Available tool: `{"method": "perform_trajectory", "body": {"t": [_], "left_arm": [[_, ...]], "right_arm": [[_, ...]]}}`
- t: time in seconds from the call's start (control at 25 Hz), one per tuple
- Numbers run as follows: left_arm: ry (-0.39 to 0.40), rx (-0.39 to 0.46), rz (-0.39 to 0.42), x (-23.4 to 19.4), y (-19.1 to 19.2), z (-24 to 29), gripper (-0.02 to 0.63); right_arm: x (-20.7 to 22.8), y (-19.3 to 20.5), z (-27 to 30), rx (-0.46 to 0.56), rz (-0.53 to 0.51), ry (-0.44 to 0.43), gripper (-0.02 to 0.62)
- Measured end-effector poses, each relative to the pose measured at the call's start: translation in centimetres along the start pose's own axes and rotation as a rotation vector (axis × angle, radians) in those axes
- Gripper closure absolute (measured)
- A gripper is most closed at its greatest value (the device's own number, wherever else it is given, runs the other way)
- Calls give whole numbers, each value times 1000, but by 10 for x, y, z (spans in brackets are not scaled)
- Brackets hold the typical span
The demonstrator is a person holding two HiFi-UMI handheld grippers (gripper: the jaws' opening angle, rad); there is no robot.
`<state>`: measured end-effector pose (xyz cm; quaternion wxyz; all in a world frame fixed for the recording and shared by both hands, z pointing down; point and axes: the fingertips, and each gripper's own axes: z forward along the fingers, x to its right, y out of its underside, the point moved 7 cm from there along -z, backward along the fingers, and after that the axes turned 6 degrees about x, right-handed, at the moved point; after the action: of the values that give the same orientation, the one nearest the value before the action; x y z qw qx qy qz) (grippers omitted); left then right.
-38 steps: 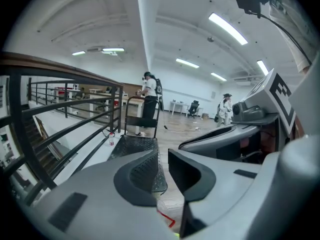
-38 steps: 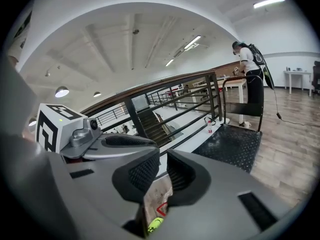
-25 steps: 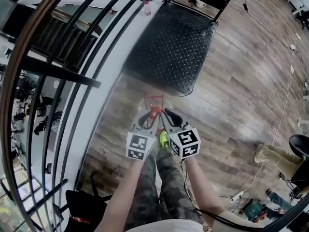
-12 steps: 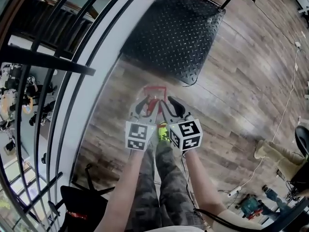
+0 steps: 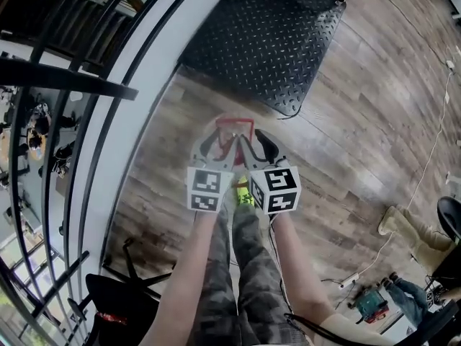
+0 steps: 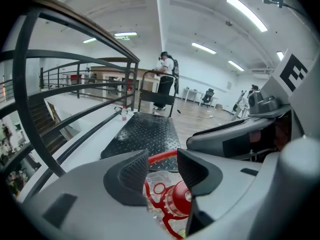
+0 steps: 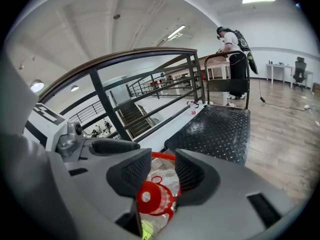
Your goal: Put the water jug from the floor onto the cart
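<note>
Water jug [image 5: 229, 137] (red-capped) on floor [image 5: 360, 143] beside cart [image 5: 266, 42].

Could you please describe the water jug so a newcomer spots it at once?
Find the black diamond-plate cart beside the curved railing. On the wood floor before its near edge stands the water jug: clear, with a red cap and red handle, unlike anything around it.

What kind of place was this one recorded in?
Likely an upper level of a large open workspace. A black railing borders stairs leading down. The wood-plank floor stretches far, and ceiling strip lights run above distant desks.
</note>
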<state>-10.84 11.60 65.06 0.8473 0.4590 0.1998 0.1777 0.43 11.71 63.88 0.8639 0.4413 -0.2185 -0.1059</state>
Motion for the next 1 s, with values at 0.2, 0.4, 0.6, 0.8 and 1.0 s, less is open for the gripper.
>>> {"method": "perform_trajectory", "body": {"t": [0.2,0.4,0.6,0.8,1.0], "left_arm": [[-31,-8,-11,-8,10,13,425],[-54,-30,-29,-17,23,23,391],[-61,-37,-45,-21,31,33,382],[-72,-40,-63,-29,44,37,382],[-70,-37,-80,-31,49,46,382]], "right_arm": [[8,10,13,-4,5,43,451],[14,23,26,-43,-4,57,431],[20,32,35,-60,14,57,428],[22,40,46,-83,2,44,426],[28,46,53,-105,3,51,425]]}}
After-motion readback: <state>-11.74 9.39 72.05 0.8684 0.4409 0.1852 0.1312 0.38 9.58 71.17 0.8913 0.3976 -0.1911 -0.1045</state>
